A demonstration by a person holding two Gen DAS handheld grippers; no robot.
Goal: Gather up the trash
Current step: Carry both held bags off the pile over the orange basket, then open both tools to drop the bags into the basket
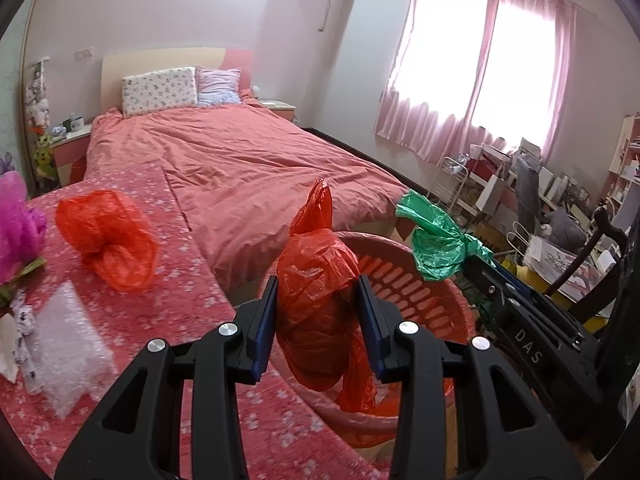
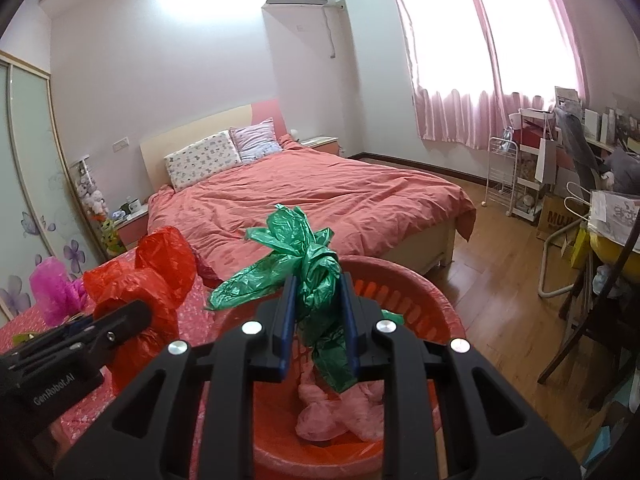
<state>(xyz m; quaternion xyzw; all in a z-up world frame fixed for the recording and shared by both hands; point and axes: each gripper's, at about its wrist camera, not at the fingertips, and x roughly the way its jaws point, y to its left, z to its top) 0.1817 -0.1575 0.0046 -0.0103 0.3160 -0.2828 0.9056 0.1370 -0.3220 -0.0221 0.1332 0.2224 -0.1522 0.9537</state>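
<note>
Two bags held: one per gripper, both over the basket
Bed (image 2: 320, 196): coral cover, filling 12 o'clock in both views, not part of the step
Table (image 1: 192, 292): pink flowered cloth at 9 o'clock of the left wrist view, just beside the basket
Basket (image 2: 404, 280): red slotted tub at 6 o'clock of the right wrist view, a pink bag (image 2: 340, 412) already lying inside
Left gripper (image 1: 318, 312): pinching a crumpled red bag (image 1: 316, 280), poised above the near rim
Right gripper (image 2: 318, 320): pinching a green bag (image 2: 308, 272) by its knotted middle, directly above the tub's hollow
Left to collect: a second red bag (image 1: 108, 240) at 10 o'clock on the cloth, bubble wrap (image 1: 68, 340) at 8 o'clock
Doing it well: lower each bag below the rim before spreading the fingers, since light film drifts and clings; shift the red bag further toward the hollow first, as it looks close to the table edge; release one at a time
</note>
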